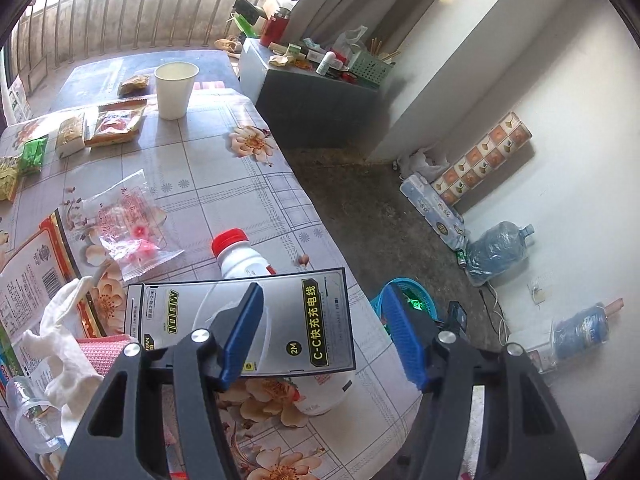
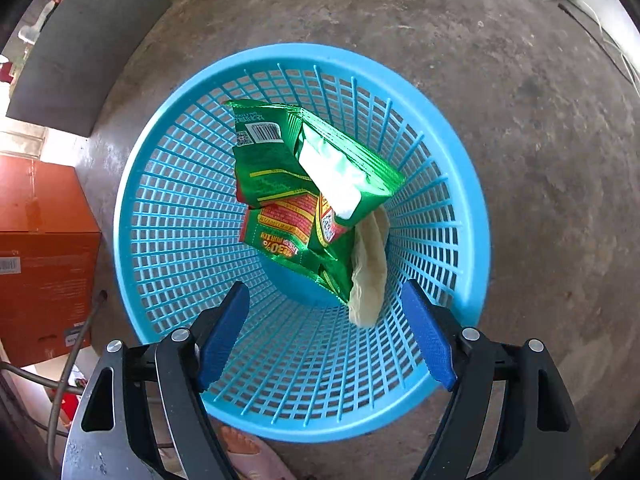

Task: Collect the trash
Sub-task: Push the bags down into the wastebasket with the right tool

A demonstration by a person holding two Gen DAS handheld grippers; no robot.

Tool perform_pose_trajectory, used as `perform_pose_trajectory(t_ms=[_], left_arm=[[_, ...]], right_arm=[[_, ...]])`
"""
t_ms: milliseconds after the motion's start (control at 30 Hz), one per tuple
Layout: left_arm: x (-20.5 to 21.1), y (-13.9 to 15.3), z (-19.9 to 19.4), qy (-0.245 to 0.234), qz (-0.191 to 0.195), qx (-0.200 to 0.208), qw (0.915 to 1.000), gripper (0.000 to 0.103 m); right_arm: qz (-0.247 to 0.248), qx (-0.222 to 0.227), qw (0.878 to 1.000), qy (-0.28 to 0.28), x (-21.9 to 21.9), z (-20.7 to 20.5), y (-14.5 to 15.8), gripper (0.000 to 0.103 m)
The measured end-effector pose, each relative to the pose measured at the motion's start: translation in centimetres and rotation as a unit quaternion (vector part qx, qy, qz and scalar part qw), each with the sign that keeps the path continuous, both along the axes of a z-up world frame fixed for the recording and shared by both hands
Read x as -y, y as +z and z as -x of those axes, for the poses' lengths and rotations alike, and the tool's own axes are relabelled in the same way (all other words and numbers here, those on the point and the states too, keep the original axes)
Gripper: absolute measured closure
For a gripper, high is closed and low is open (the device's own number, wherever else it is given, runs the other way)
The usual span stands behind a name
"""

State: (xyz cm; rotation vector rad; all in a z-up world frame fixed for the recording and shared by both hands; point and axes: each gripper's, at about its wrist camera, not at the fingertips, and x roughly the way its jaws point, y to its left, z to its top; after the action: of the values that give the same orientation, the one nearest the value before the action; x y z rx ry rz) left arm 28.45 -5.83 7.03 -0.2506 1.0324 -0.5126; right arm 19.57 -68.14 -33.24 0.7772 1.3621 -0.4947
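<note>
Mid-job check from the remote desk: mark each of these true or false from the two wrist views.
1. The right gripper is open above the blue basket. True.
2. The basket is empty. False: green snack bags and a pale wrapper lie in it.
3. The left gripper is shut on the grey cable package. False: it is open, gripping nothing.
4. A red-capped white bottle lies on the table. True.
5. The paper cup is tipped over. False: it stands upright.
</note>
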Motion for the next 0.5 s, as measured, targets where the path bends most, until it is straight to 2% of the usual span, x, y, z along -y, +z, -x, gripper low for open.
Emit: perform_pose_trajectory(t_ms=[100, 200, 300, 333, 433, 500], left_arm=[[-1.2, 0.0, 0.3, 0.008, 0.009, -0.001, 0.9999, 0.041], [-2.5, 0.0, 0.6, 0.017, 0.015, 0.002, 0.9997, 0.041], [-4.2, 0.2, 1.1, 0.029, 0.023, 0.007, 0.9993, 0.041], [-4.9, 0.3, 1.3, 0.034, 0.025, 0.009, 0.9991, 0.041], [-6.9, 0.5, 2.1, 0.055, 0.030, 0.019, 0.9978, 0.041], [-8.5, 0.5, 2.7, 0.072, 0.029, 0.025, 0.9967, 0.041]], right_arm=[[-0.008, 0.031, 0.999, -0.021, 0.4, 0.4, 1.6, 0.028], [0.011, 0.068, 0.997, -0.027, 0.8, 0.6, 3.6, 0.029], [0.025, 0.099, 0.995, -0.015, 0.4, -0.6, 5.5, 0.040], [0.032, 0.100, 0.995, -0.003, -0.3, -0.3, 5.9, 0.044], [0.059, 0.082, 0.994, 0.037, -2.7, -2.7, 6.3, 0.056], [0.065, 0.069, 0.994, 0.053, -3.4, -4.2, 5.6, 0.060]])
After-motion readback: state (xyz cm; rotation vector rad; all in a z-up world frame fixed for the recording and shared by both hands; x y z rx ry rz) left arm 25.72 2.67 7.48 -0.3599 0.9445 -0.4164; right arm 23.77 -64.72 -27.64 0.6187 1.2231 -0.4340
